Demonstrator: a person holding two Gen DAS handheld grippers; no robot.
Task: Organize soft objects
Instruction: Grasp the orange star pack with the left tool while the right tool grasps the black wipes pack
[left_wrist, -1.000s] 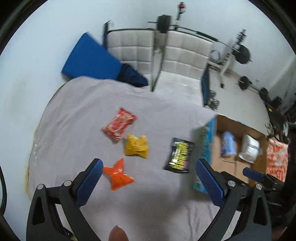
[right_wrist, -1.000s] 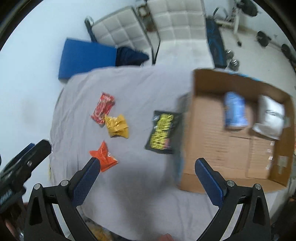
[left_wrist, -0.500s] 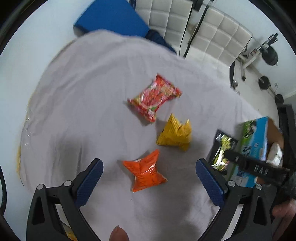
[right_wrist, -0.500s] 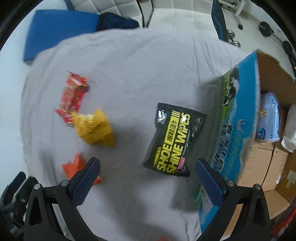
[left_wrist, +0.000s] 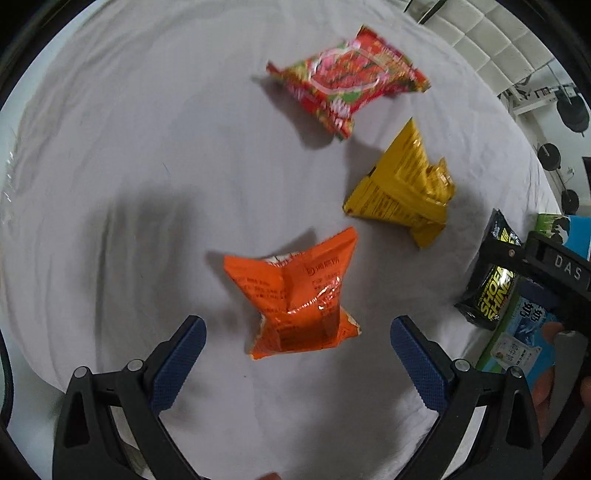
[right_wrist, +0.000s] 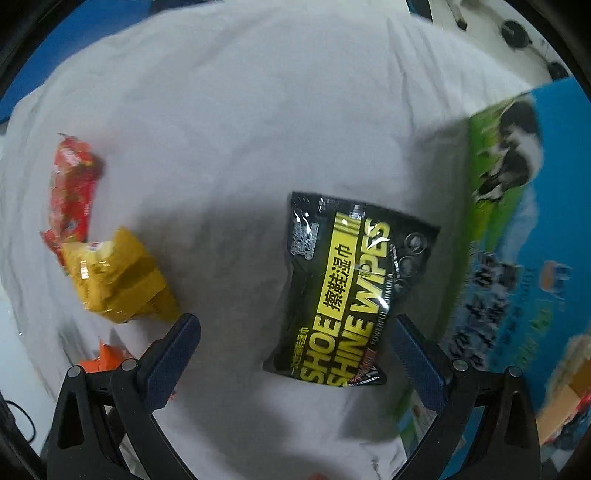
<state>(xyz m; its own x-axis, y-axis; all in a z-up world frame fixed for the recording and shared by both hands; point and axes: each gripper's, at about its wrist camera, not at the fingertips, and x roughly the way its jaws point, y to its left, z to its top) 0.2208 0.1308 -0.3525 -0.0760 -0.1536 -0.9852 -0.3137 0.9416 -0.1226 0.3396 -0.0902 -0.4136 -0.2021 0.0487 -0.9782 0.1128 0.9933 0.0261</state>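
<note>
- Left tool (left_wrist: 295, 341) is hovering low over the grey cloth-covered surface (left_wrist: 147, 166), its blue-padded fingers standing wide apart, gripping nothing.
- Crumpled orange foil snack packet (left_wrist: 295, 295) is lying on the cloth directly ahead of the left tool, its near end reaching in between the two fingertips without touching either pad.
- Yellow folded foil snack packet (left_wrist: 402, 190) is sitting beyond and to the right of the orange one, apart from it.
- Red printed flat snack packet (left_wrist: 347, 83) is lying farthest out in the left wrist view, near the yellow packet but not touching it there; slightly blurred.
- Right tool (right_wrist: 295, 339) is also hanging spread wide, empty, low over the same cloth.
- Black-and-yellow "SHOE SHINE WIPES" soft pack (right_wrist: 351, 291) is lying flat on the cloth, its near end falling between the right tool's fingers, closer to the right-hand finger; contact cannot be told.
- Blue-and-green printed cardboard box (right_wrist: 524, 229) is standing just right of the wipes pack, its side blurred; the gap between them cannot be judged.
- In the right wrist view the yellow packet (right_wrist: 118, 277) is overlapping the near end of the red packet (right_wrist: 72, 184) at left, and a bit of the orange packet (right_wrist: 107, 356) is peeking out behind the left-hand finger.
- In the left wrist view the right tool's black body is crossing in front of the wipes pack (left_wrist: 491, 280) at the right edge, with part of a hand (left_wrist: 546, 391) showing below it.
</note>
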